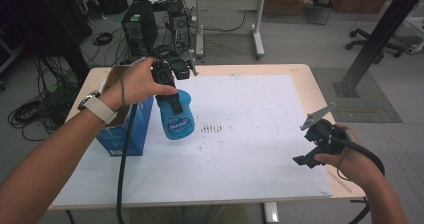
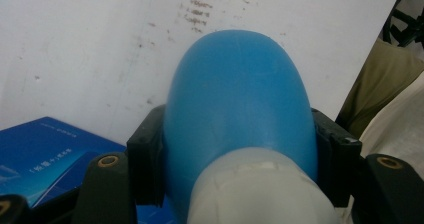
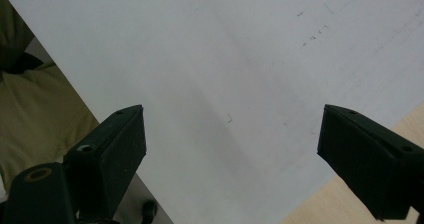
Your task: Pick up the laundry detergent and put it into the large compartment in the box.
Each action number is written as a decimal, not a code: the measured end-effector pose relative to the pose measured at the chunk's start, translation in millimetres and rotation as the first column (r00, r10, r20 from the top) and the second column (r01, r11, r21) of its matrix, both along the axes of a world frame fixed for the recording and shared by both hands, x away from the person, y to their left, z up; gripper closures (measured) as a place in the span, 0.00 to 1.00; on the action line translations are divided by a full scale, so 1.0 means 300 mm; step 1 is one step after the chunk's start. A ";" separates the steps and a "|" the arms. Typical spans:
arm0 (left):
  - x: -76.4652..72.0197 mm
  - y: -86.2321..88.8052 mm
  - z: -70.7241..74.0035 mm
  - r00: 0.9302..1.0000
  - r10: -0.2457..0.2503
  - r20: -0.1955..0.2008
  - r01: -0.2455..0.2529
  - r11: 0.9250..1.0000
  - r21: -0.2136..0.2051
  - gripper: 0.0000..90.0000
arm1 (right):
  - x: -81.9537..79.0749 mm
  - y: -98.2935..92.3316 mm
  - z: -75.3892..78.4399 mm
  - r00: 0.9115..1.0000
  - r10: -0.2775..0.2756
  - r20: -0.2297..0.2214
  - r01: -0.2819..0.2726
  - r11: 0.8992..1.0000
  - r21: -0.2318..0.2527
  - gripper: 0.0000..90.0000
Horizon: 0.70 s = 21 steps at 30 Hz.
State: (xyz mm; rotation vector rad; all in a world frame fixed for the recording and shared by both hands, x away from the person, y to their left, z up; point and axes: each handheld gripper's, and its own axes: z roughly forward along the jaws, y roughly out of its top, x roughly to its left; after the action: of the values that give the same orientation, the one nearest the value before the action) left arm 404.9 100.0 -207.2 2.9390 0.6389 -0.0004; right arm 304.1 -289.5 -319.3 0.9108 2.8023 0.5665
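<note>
The left tool [image 1: 172, 91] is seen in the high view near the worktop's far left corner, held by the left hand [image 1: 137, 81], on whose wrist a watch with a pale strap [image 1: 97, 107] is worn. Its jaws are clamped on a blue bottle [image 1: 177, 116], which is carried by its upper part, base pointing down toward the white sheet [image 1: 240, 154]. In the left gripper view the blue bottle [image 2: 240, 99] is observed pinched between the two black jaws, with a whitish neck section nearest the camera. Whether the bottle's base touches the sheet cannot be determined.

A blue box [image 1: 127, 126], open at the top, is noted just beside the bottle at the worktop's left edge; its blue face [image 2: 45, 151] is also visible in the left gripper view.

The right tool [image 1: 320, 136] is recorded at the worktop's right edge, held by the right hand [image 1: 350, 159]. In the right gripper view its jaws are spread wide, with nothing between them, above the white sheet [image 3: 225, 59].

Brownish marks [image 1: 211, 129] are noted on the sheet near its middle.
</note>
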 end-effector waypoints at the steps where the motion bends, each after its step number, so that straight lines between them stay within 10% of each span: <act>1: -0.002 0.000 0.005 1.000 0.004 -0.001 -0.004 1.000 0.001 0.42 | 0.000 0.001 0.001 1.000 0.002 0.002 -0.002 1.000 0.001 0.13; 21: -0.037 -0.006 0.136 0.991 0.137 0.007 -0.137 0.991 -0.008 0.42 | 0.000 0.010 0.012 0.999 0.017 0.027 -0.017 1.000 0.006 0.13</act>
State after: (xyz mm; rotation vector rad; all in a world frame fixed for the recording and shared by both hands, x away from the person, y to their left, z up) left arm 393.8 98.2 -166.3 2.8801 0.8368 0.0217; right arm 304.0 -286.4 -315.6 0.8746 2.7880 0.5862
